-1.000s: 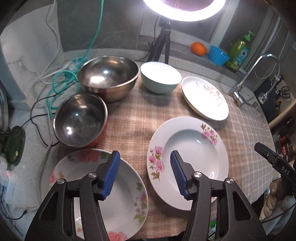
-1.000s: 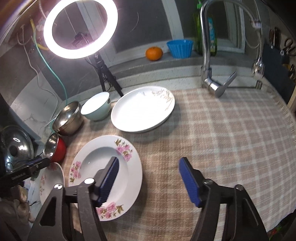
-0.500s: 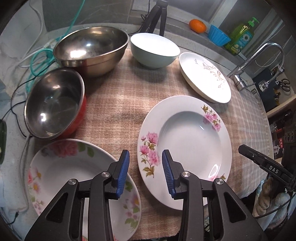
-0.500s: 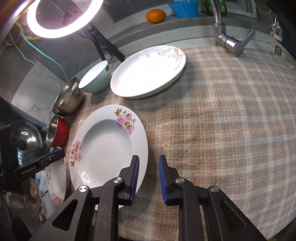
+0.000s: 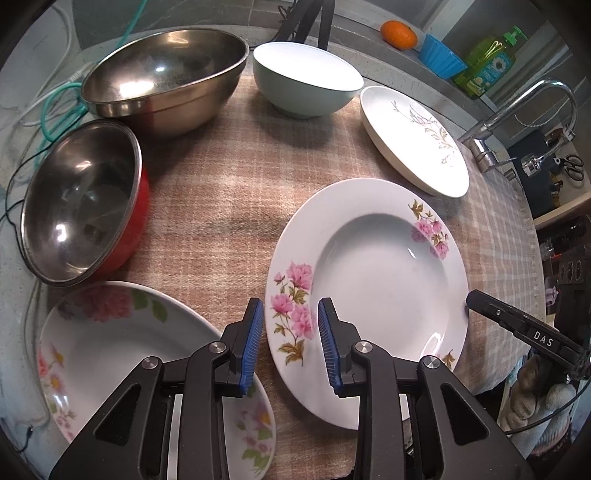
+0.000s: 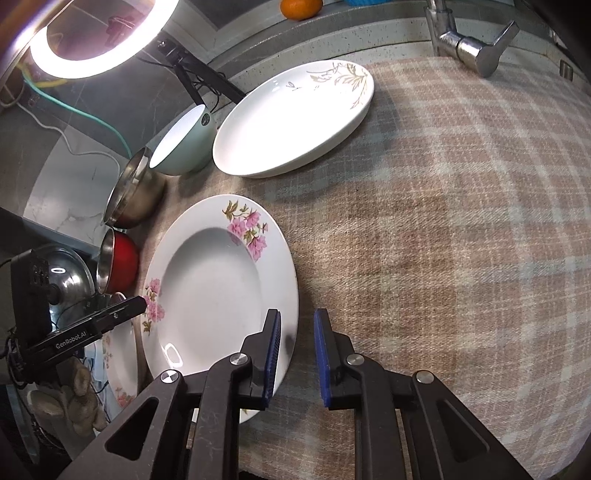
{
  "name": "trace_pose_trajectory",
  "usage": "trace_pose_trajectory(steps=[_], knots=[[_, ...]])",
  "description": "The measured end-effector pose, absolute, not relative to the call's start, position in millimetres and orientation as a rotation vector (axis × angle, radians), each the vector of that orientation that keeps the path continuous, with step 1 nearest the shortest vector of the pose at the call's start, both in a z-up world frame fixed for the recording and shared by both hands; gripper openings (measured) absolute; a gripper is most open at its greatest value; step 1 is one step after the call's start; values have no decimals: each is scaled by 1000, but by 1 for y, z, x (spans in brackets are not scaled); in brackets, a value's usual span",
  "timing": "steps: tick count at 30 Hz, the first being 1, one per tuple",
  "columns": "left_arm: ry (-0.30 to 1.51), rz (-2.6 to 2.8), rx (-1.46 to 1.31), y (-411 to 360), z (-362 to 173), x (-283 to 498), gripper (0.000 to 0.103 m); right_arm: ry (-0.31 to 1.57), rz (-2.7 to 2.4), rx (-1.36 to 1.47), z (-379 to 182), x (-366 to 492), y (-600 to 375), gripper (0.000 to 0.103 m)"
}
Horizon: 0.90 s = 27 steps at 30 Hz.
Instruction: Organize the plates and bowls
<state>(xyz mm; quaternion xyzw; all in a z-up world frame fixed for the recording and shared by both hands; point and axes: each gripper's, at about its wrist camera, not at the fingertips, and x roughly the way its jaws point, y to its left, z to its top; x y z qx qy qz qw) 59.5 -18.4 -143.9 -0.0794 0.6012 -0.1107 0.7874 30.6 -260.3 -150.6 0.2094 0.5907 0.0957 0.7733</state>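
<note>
A pink-flowered deep plate [image 5: 373,273] lies on the plaid cloth; it also shows in the right wrist view [image 6: 218,295]. My left gripper [image 5: 290,343] is partly open, its jaws either side of that plate's left rim. My right gripper [image 6: 295,354] is partly open, straddling the plate's right rim. Neither visibly pinches it. A second flowered plate [image 5: 122,354] lies at front left. A white plate with gold leaves [image 5: 413,140], a pale green bowl [image 5: 306,81], a large steel bowl [image 5: 166,77] and a red-sided steel bowl [image 5: 77,206] stand behind.
A tap [image 6: 469,44] stands at the cloth's far right corner. An orange [image 5: 399,35], a blue cup [image 5: 441,55] and a soap bottle [image 5: 487,62] sit on the back ledge. A ring light on a tripod [image 6: 92,40] and cables [image 5: 59,107] are at the back left.
Both grippers have come down and forward to the pink-flowered plate's opposite rims. Their jaws narrowed from wide open, then the left widened slightly around the rim.
</note>
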Motion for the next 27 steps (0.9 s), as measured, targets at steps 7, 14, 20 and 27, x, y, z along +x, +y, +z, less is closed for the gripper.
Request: trace_pose_trajectory(steps=[7, 14, 20, 27], knots=[[1307, -232, -163, -20, -147, 61, 26, 1295, 230, 469, -155, 33, -258, 14], [1332, -234, -162, -21, -154, 64, 24, 1306, 252, 483, -158, 36, -255, 14], [1333, -233, -166, -20, -153, 65, 24, 1304, 249, 485, -158, 35, -256, 14], [1336, -232, -172, -20, -152, 61, 24, 1307, 241, 456, -155, 33, -255, 14]])
